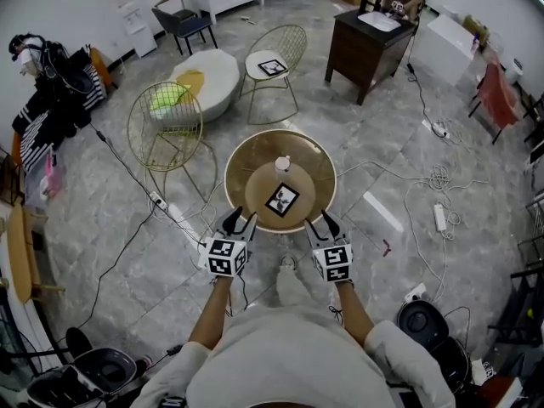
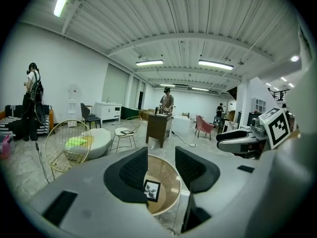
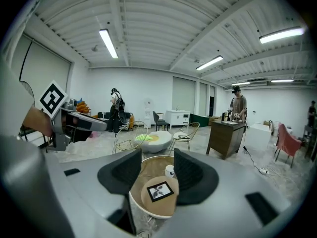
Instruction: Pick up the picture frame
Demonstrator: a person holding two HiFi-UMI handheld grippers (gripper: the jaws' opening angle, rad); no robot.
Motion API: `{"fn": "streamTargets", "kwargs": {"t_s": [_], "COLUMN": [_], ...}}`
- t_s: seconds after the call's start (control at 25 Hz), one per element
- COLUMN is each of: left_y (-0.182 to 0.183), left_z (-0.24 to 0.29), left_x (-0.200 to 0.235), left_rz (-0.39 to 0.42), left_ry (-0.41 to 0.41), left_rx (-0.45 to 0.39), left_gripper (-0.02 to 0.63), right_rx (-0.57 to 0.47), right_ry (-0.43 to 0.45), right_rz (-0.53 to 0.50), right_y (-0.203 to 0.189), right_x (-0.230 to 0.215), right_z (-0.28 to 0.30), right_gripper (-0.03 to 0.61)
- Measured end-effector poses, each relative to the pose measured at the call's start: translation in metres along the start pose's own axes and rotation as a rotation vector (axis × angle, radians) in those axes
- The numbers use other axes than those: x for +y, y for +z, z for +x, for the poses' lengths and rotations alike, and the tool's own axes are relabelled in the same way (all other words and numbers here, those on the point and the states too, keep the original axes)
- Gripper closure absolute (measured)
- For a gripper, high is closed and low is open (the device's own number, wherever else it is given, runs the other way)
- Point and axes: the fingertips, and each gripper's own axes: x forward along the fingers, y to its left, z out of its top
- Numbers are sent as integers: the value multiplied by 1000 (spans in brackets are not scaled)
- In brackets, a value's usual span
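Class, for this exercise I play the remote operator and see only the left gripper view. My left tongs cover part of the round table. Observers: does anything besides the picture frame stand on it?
Observer: Yes. The right gripper view shows a small white cup beyond the picture frame, apart from it.
Operator: Does the whole frame lie flat?
Observer: The head view shows it flat on the tan inner disc of the table, turned at an angle to the person.
Operator: And the right tongs?
Observer: In its own view, the right gripper has its tongs apart with nothing between them. The frame lies below, untouched.
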Motion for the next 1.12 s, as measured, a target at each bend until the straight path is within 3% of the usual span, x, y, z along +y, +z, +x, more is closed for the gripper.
{"fn": "streamTargets", "kwargs": {"t_s": [0.56,1.12], "left_y": [45,41], "left_z": [111,145], "left_x": [42,67], "left_rz": [6,-20], "left_ry": [31,81], "left_rx": [17,62], "left_gripper": [439,440], "right_rx": [13,51], "right_ry": [72,148], "right_rz": [-22,-14], "right_y": [38,37], "right_x": [-67,-80], "right_z": [113,164], "right_gripper": [374,376]}}
